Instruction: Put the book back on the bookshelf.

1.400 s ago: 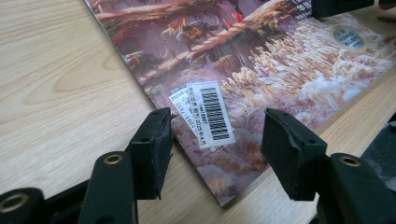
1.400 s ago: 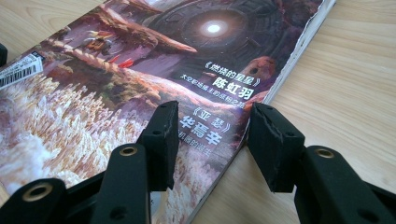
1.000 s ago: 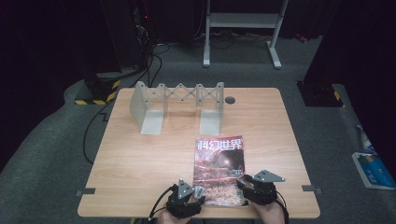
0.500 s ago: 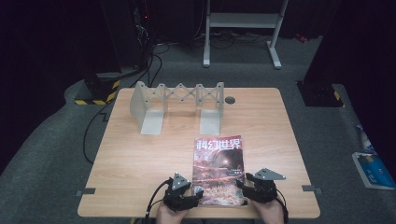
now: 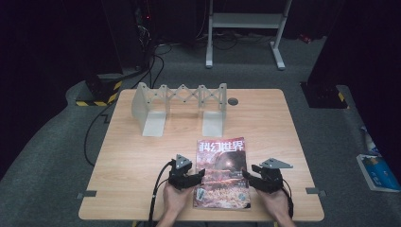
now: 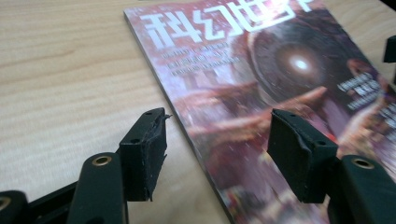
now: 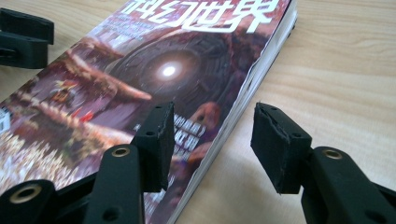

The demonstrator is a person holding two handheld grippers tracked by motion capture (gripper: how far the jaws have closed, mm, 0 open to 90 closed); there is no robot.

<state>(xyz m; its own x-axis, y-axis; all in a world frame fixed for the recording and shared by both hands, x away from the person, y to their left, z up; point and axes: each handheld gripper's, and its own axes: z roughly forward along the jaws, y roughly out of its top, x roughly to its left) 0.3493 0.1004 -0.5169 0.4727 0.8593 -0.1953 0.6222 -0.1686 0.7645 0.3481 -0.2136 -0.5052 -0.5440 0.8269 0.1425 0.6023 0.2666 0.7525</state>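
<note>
My left hand-held gripper is spread wide, its jaws straddling the left edge of the 1 magazine and gripping nothing. My right hand-held gripper gapes likewise astride the right edge. The magazine lies flat on the surface, near me, with 1 expanding rack beyond.

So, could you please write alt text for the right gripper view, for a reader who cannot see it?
A magazine with a reddish cover and large white Chinese title lies flat on a light wooden table. The right gripper is open, its two black jaws standing either side of the magazine's page edge. Part of the left gripper shows at the upper left.
</note>
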